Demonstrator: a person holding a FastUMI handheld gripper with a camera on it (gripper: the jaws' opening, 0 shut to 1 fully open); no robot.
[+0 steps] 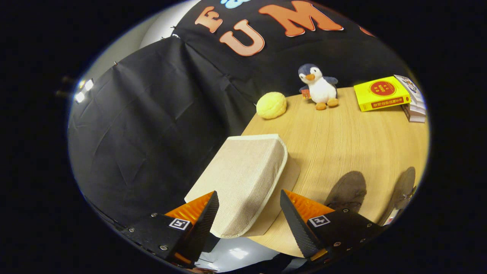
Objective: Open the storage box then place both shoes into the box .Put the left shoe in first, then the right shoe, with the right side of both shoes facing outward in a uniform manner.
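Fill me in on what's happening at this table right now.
A person's handheld gripper has its fingers spread open around the near end of a beige fabric storage box, whose lid looks shut; neither finger clearly presses on it. The box sits at the corner of the wooden table. Two brown shoes lie on the table beside the far finger, outside the box. Beyond them are a plush penguin, a yellow bun-like toy and some books.

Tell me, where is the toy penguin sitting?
In the gripper view the toy penguin sits at the far edge of the wooden table, between the yellow bun and the yellow book, well beyond the open tongs.
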